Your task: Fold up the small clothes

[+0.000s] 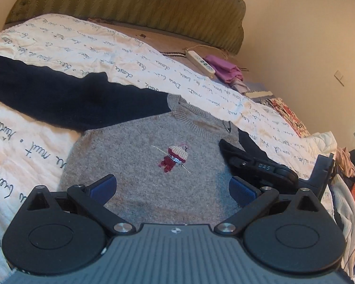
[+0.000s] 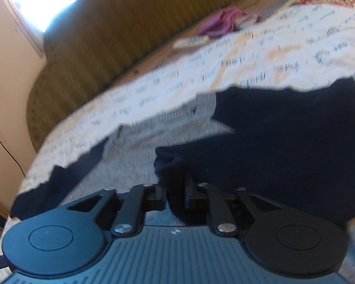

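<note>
A small grey knit sweater with a red embroidered figure lies face up on the white script-printed bedspread. One navy sleeve stretches out to the left. My left gripper hovers over the sweater's lower body, open, its blue pads wide apart with nothing between them. My right gripper is at the sweater's right shoulder. In the blurred right wrist view that gripper is shut on a bunch of the other navy sleeve, which is drawn over the grey body.
A green padded headboard backs the bed. A white power strip and a purple cloth lie near the bed's far edge. A heap of other clothes sits at the right. A window glares at the right wrist view's top left.
</note>
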Action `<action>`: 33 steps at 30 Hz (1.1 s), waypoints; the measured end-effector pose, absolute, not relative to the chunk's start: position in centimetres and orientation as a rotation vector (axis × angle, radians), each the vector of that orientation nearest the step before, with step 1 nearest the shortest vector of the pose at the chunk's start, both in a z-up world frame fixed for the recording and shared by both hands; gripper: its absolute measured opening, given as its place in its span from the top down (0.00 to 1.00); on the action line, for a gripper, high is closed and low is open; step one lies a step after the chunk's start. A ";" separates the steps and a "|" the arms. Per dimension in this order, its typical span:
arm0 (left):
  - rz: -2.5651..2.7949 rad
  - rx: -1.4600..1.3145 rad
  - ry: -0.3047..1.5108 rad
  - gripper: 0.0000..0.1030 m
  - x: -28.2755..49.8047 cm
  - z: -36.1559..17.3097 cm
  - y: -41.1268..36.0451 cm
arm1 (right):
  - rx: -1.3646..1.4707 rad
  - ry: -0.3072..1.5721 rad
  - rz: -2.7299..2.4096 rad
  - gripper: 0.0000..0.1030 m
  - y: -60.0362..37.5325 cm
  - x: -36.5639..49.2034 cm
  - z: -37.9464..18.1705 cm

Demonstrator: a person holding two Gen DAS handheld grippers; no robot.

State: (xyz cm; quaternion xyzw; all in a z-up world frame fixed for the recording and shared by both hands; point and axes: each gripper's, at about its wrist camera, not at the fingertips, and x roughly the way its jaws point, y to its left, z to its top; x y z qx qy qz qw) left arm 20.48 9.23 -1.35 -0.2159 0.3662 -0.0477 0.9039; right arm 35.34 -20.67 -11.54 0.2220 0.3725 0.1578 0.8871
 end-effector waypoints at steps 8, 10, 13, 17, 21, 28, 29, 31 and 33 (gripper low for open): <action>-0.277 -0.595 0.816 0.01 25.6 -3.4 6.4 | 0.405 0.618 0.371 0.36 -22.7 28.2 -9.0; -0.312 -0.605 0.845 0.01 27.6 -4.4 4.7 | 0.339 0.609 0.347 0.36 -23.0 26.2 -9.0; -0.362 -0.598 0.875 0.03 30.7 -5.7 1.9 | 0.305 0.639 0.342 0.36 -23.8 24.5 -10.1; -0.334 -0.494 0.916 0.26 34.1 -7.1 -1.9 | 0.368 0.672 0.336 0.32 -25.3 24.1 -12.1; -0.297 -0.384 0.954 0.41 35.8 -8.0 -4.5 | 0.398 0.632 0.364 0.28 -25.7 23.6 -13.1; -0.246 -0.285 0.931 0.96 36.7 -7.1 -5.4 | 0.451 0.620 0.389 0.25 -26.6 23.3 -13.5; -0.245 -0.281 0.907 0.96 36.5 -6.3 -5.1 | 0.458 0.619 0.391 0.25 -26.7 23.3 -13.5; -0.254 -0.291 0.863 0.96 35.8 -4.5 -4.0 | 0.462 0.619 0.394 0.25 -26.7 23.1 -13.5; -0.244 -0.285 0.804 0.96 34.9 -2.5 -2.4 | 0.453 0.619 0.391 0.25 -26.6 23.0 -13.5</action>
